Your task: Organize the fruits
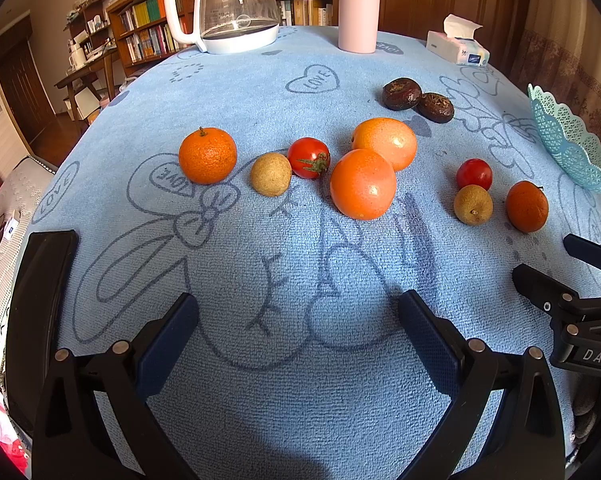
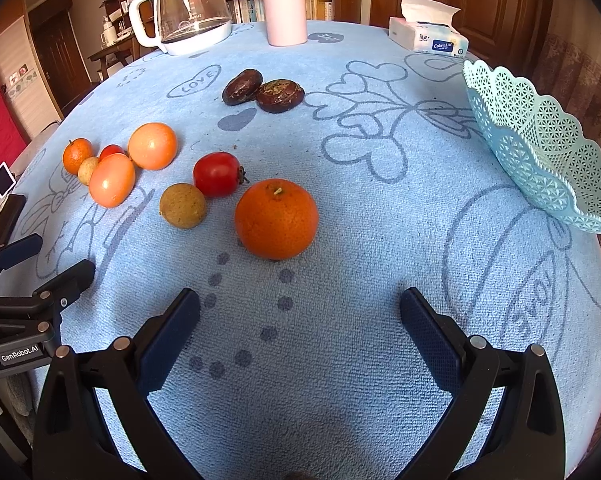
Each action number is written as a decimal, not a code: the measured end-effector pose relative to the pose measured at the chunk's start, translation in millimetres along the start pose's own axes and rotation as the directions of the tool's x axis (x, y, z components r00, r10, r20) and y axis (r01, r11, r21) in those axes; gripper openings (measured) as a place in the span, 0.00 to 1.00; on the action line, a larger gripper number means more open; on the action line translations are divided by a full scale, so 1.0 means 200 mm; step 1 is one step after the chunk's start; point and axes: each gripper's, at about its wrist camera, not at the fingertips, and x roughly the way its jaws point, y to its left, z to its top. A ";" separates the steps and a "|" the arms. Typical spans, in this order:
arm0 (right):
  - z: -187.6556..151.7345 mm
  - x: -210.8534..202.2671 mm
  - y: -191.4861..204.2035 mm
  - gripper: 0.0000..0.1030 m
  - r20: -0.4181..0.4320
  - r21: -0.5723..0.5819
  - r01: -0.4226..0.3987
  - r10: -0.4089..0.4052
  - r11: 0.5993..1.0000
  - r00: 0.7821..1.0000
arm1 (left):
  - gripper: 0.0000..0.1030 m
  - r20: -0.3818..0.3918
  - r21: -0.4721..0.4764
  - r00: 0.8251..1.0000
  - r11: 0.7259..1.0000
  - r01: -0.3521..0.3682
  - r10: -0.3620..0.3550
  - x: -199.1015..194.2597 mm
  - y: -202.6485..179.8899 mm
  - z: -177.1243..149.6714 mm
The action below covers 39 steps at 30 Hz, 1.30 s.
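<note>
Fruit lies loose on the blue cloth. In the left wrist view I see a mandarin (image 1: 207,155), a longan (image 1: 270,174), a tomato (image 1: 309,157) and two smooth oranges (image 1: 363,184) in a row. Further right lie a small tomato (image 1: 474,174), a longan (image 1: 473,205) and a mandarin (image 1: 526,206). Two dark chestnut-like fruits (image 1: 417,100) lie behind. My left gripper (image 1: 298,316) is open and empty, short of the oranges. My right gripper (image 2: 300,312) is open and empty, just short of the mandarin (image 2: 276,219). A pale blue lattice basket (image 2: 540,144) sits at the right edge.
A glass kettle (image 1: 236,8), a pink flask (image 1: 358,8) and a tissue box (image 1: 458,46) stand along the table's far edge. The right gripper shows in the left wrist view (image 1: 540,276). The table drops off at left and right.
</note>
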 end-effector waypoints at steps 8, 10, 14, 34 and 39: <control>0.00 0.00 0.00 0.98 -0.001 0.001 0.001 -0.001 1.000 1.000 | 0.95 0.000 0.000 1.000 1.000 0.000 0.000 0.00 0.00 0.00; 0.00 0.00 -0.01 0.98 -0.001 0.001 0.001 -0.001 1.000 1.000 | 0.95 0.001 0.001 1.000 1.000 -0.001 0.001 0.00 0.00 0.00; 0.00 0.00 0.00 0.98 0.001 0.003 -0.002 0.002 1.000 1.000 | 0.95 0.004 0.000 1.000 1.000 0.000 0.000 0.00 0.00 0.01; 0.02 -0.13 -0.10 0.98 0.115 0.084 -0.128 0.118 0.988 0.986 | 0.95 0.087 -0.024 0.996 1.000 0.020 -0.018 -0.07 0.12 0.07; 0.03 -0.18 -0.11 0.98 0.165 0.094 -0.145 0.129 0.985 0.978 | 0.95 0.127 -0.075 0.991 0.997 -0.021 0.031 -0.09 0.24 0.15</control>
